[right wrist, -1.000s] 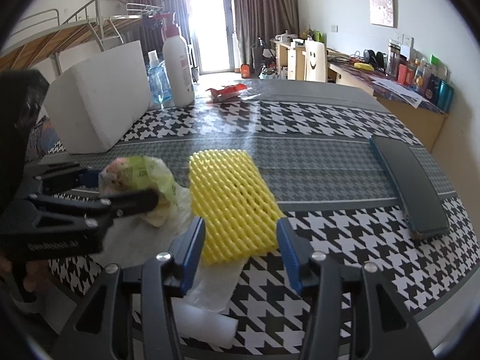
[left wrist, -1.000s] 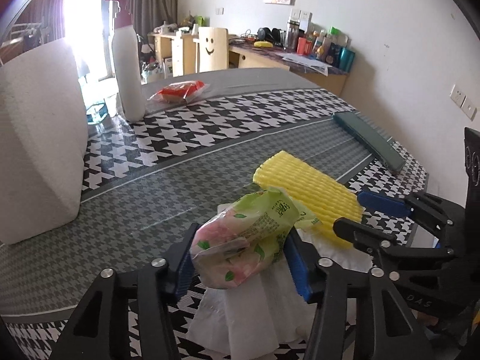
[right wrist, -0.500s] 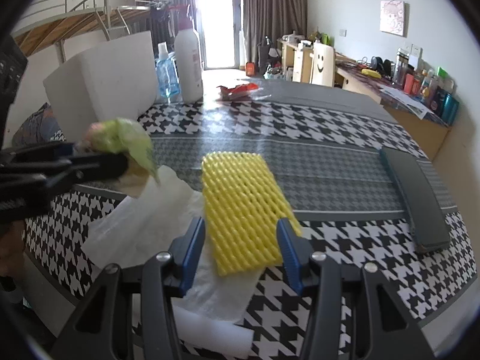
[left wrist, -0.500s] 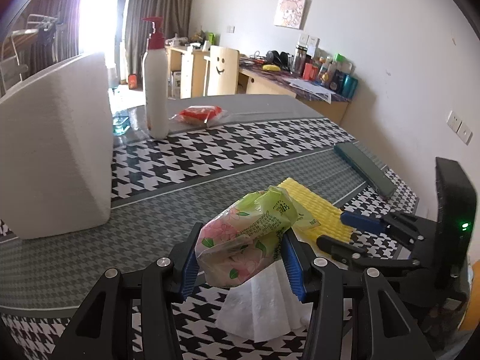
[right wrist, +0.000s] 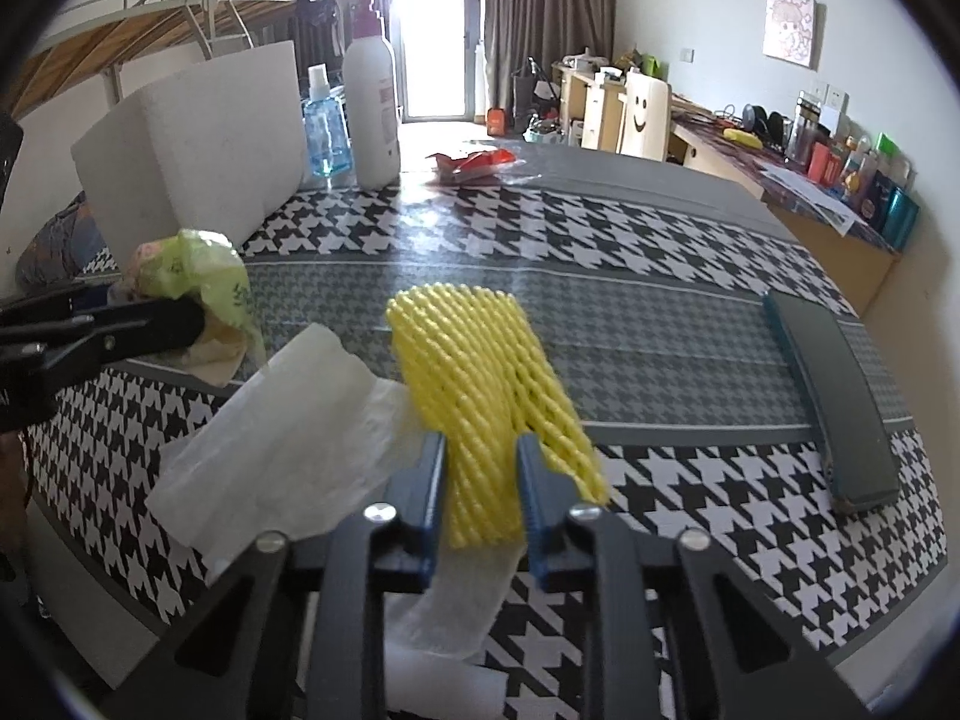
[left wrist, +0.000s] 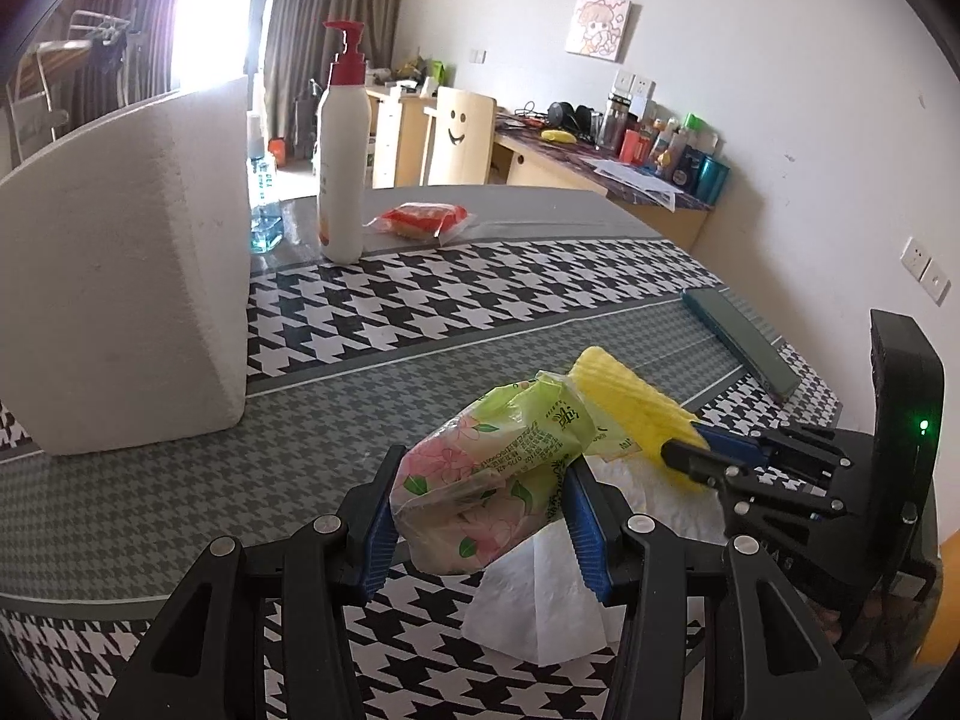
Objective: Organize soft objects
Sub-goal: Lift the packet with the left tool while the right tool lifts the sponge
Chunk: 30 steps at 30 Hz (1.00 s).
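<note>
floral green tissue pack (left wrist: 501, 474) squeezed in left claw (left wrist: 480, 525), ribbed yellow foam net (right wrist: 486, 408) pinched in right claw (right wrist: 480, 480)

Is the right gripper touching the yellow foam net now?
Touching. The right wrist view shows the right gripper with both blue pads pressed on the bunched foam net.

Hiding the near end of the yellow foam net (right wrist: 480, 384) behind the right gripper (right wrist: 480, 483), covering part of the white tissue (left wrist: 540, 594) beneath the tissue packet (left wrist: 492, 480), blurring the packet's small print.
</note>
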Each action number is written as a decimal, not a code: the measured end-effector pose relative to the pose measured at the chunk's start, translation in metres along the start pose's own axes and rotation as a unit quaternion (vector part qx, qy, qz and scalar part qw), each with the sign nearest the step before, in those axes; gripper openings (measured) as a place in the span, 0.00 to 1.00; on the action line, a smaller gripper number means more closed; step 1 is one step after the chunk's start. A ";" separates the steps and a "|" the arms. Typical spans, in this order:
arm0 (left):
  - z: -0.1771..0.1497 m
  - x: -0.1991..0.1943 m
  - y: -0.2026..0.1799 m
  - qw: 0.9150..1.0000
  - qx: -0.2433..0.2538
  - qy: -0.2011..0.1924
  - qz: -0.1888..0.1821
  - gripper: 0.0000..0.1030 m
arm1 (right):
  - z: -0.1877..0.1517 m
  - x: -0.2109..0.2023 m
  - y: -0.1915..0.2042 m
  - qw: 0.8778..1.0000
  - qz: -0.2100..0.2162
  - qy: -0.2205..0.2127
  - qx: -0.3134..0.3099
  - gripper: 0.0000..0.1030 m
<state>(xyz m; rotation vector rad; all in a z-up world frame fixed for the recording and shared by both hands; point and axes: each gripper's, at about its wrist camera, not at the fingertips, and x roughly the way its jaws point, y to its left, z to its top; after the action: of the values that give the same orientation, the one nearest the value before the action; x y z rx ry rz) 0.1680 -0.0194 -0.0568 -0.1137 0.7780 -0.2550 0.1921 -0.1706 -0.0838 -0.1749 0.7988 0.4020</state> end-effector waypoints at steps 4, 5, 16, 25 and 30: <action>-0.001 -0.004 0.003 1.000 -0.002 -0.005 0.000 0.50 | 0.002 -0.004 0.000 1.000 -0.001 -0.005 0.005 0.13; 0.000 -0.006 0.003 1.000 -0.002 -0.007 0.000 0.50 | 0.003 -0.007 0.000 1.000 -0.004 -0.011 0.007 0.13; -0.001 -0.025 0.007 0.999 0.002 -0.030 0.012 0.50 | 0.015 -0.038 0.004 0.998 -0.004 -0.065 0.022 0.13; 0.001 -0.042 0.012 0.998 0.004 -0.052 0.029 0.50 | 0.019 -0.051 0.013 0.996 0.011 -0.088 0.022 0.14; 0.002 -0.050 0.015 0.997 0.005 -0.063 0.032 0.50 | 0.022 -0.058 0.019 0.995 0.014 -0.102 0.015 0.14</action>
<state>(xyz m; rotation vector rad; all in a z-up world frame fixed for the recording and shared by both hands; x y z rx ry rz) 0.1380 0.0086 -0.0241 -0.0942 0.6533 -0.1897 0.1625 -0.1632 -0.0267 -0.0935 0.6064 0.4266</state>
